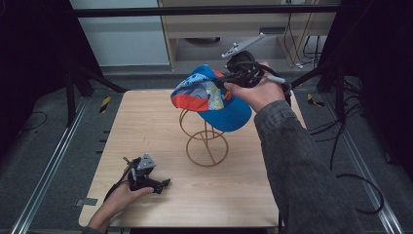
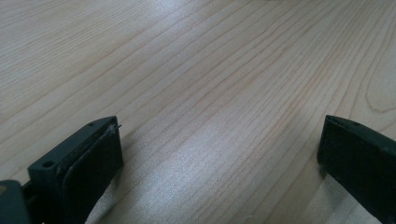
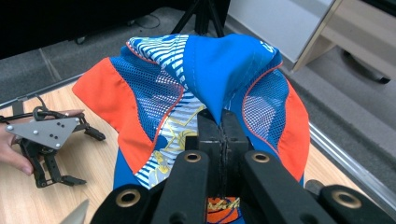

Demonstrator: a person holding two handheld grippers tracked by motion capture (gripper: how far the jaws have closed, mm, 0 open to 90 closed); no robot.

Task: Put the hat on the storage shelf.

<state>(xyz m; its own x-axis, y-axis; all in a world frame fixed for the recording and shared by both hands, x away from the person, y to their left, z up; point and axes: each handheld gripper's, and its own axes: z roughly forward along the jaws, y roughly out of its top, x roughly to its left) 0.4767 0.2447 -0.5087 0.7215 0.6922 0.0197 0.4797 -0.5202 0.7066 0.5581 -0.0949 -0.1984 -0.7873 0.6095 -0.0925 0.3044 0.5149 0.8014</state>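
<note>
Bare tabletop [image 1: 234, 195] around stand [image 1: 207, 141], cap [image 1: 209, 95] aloft.

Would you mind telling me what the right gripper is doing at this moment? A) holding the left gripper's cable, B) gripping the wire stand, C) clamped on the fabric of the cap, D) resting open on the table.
C: in the right gripper view the right gripper has its jaws pressed together on a fold of the blue cap, held above the wire stand.

Left gripper [image 2: 219, 158] with 2 black jaws wide apart, low over light wooden table [image 2: 201, 70]
</note>
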